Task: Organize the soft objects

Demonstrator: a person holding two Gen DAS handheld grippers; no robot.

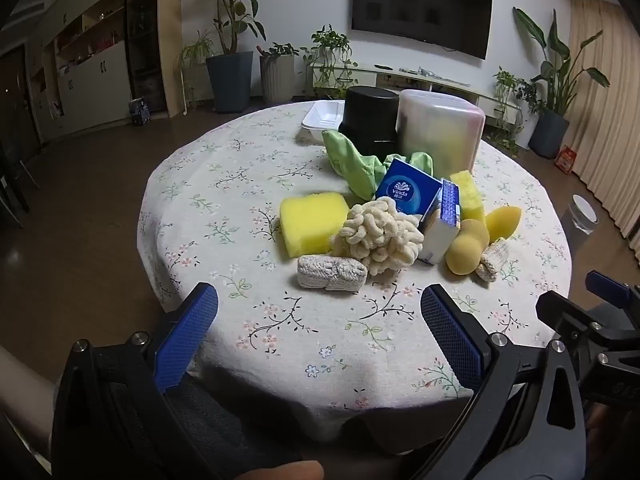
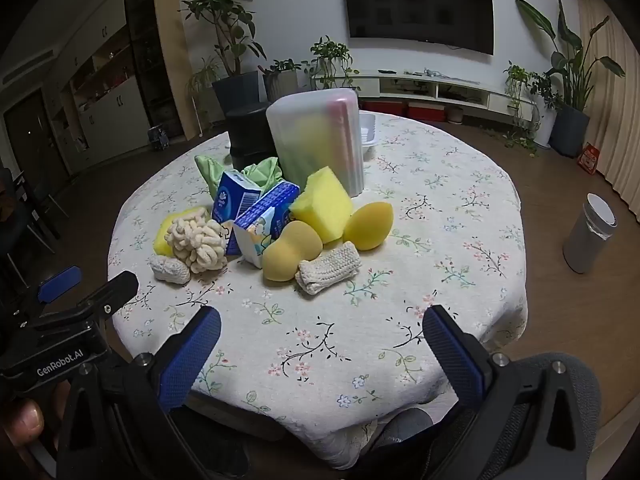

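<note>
A pile of soft things lies mid-table: a yellow sponge block, a cream chenille mitt, a grey knitted roll, a green cloth, blue tissue packs, a peanut-shaped sponge, an egg sponge, a second yellow sponge and a knitted cloth. My left gripper hovers open over the near table edge, nothing between its fingers. My right gripper is open too, short of the pile, and empty.
Behind the pile stand a frosted plastic box, a black container and a white tray. The round table has a floral cloth. A grey bin is on the floor at right; plants line the far wall.
</note>
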